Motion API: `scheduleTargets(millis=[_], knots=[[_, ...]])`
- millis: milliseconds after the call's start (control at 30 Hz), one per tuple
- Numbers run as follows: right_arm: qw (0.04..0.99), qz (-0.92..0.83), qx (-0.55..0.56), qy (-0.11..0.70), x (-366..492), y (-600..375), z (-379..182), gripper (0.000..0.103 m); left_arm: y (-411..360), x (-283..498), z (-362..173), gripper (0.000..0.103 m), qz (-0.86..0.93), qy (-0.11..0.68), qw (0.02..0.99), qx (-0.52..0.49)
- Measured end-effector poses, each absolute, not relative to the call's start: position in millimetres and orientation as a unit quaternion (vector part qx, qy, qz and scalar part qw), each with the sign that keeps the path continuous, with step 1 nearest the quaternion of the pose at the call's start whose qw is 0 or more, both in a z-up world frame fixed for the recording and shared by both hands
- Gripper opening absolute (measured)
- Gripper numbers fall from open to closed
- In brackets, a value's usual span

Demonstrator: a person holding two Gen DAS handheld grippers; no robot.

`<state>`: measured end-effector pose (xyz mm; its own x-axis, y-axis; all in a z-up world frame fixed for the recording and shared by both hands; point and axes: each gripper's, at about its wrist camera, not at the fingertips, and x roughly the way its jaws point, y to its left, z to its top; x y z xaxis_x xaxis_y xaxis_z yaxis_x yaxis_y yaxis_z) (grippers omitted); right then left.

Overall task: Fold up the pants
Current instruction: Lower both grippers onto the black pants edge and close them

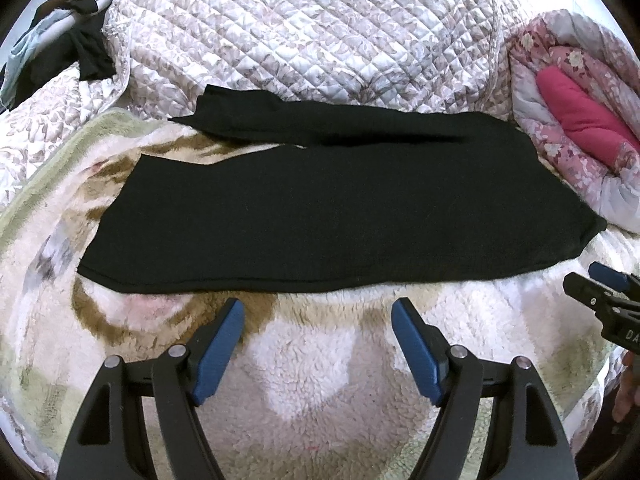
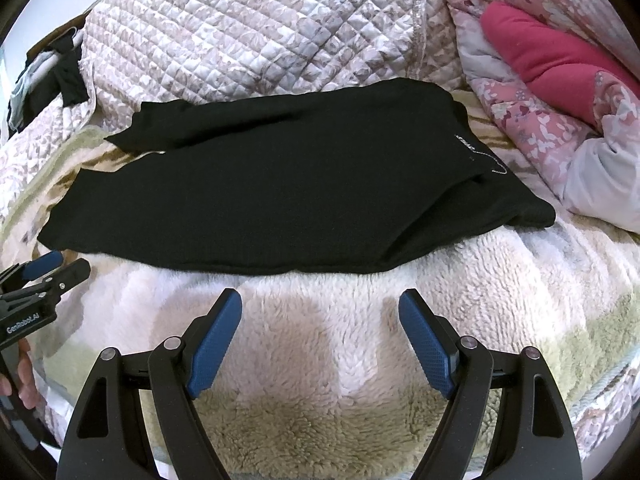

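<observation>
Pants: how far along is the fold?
Done: black pants lie spread flat on the fleece blanket, legs apart, unfolded. In hand: nothing; left gripper and right gripper are open, short of the near edge. Left: every fold.

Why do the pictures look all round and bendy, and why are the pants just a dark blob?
Both wrist views are fisheye, so edges curve and the corners go black. In the left wrist view the black pants swallow the light and show hardly any folds; in the right wrist view only a small white mark stands out. The lighting is soft, with no glare.
</observation>
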<state>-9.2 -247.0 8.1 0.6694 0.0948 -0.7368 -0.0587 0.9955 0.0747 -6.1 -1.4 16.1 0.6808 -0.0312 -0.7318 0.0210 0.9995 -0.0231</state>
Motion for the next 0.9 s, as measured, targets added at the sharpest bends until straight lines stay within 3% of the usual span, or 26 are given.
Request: scheduleTargets(millis=[267,633,900], knots=[[0.915,0.03,0.05,0.399,-8,-261,11,0.081,16,-5,21,0.078,-0.003,0.397,0.917,-0.032],[0.906,0.025,0.164,0.389,5,-305,12,0.081,96,-1,7,0.078,0.038,0.409,0.891,-0.193],[0.898,0.022,0.243,0.366,33,-336,15,0.08,116,25,-1,0.078,0.061,0.393,0.889,-0.226]])
